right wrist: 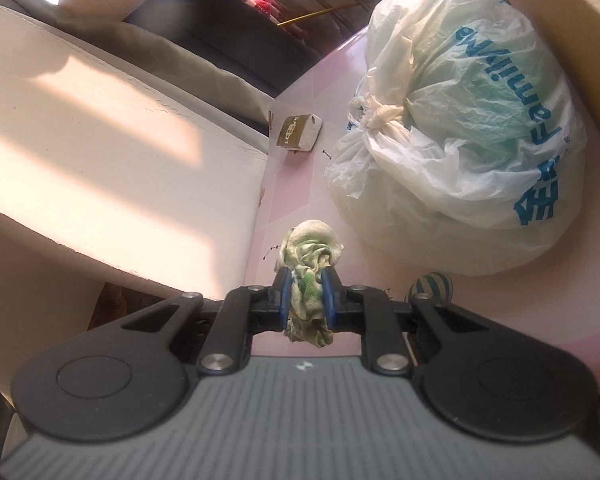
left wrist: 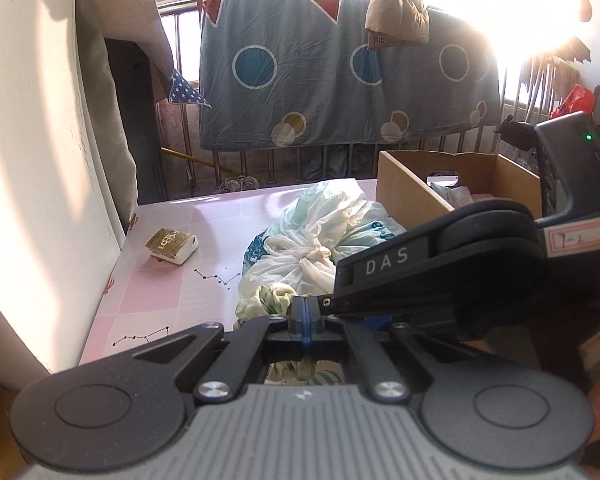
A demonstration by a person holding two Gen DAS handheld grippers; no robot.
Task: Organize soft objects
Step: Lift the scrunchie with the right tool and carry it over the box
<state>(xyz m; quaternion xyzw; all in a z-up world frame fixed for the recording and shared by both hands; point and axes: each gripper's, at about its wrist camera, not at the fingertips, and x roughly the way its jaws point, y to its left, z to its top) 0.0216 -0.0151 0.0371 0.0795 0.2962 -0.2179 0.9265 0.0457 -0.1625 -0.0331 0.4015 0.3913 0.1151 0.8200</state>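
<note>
A crumpled green-and-white cloth (right wrist: 310, 248) is lifted above the pink table (right wrist: 300, 200), with my right gripper (right wrist: 307, 292) shut on its middle and an end hanging below the pads. In the left wrist view the same cloth (left wrist: 266, 300) bulges just past my left gripper (left wrist: 306, 312) and shows again under its fingers. The left pads are pressed together, seemingly on a thin fold. The right gripper's black body (left wrist: 440, 264) reaches in from the right, its tips beside the left ones. A knotted white plastic bag (right wrist: 460, 140) lies on the table.
An open cardboard box (left wrist: 404, 196) stands at the table's back right, against the bag (left wrist: 324, 232). A small gold pack (left wrist: 172, 245) lies near the white wall (left wrist: 40, 160). A teal-striped rolled item (right wrist: 432, 286) rests by the bag. A blue quilt (left wrist: 340, 80) hangs on the railing behind.
</note>
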